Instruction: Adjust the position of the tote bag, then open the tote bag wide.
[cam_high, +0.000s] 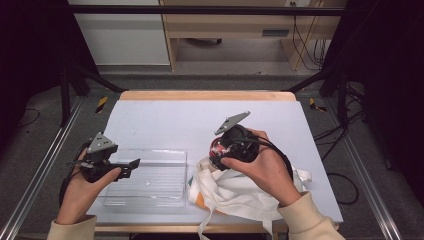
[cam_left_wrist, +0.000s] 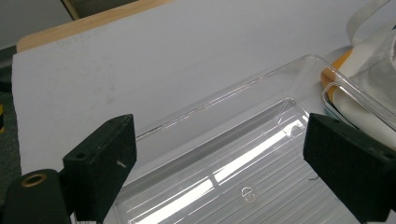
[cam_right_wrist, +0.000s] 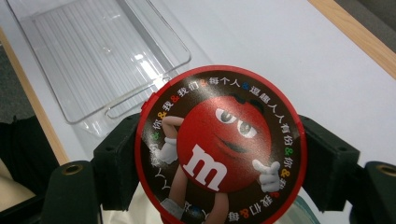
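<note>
One round red candy tin (cam_right_wrist: 220, 145) sits clamped between the right gripper (cam_high: 218, 148)'s jaws just right of the clear tray (cam_high: 150, 200), above the white cloth bag (cam_high: 240, 192), while the left gripper (cam_high: 131, 166), jaws apart and holding nothing, hovers over the tray's left end.

fingers (cam_left_wrist: 106, 163) apart | clear tray (cam_left_wrist: 243, 154) below | white bag (cam_left_wrist: 373, 70) beside tray
</note>
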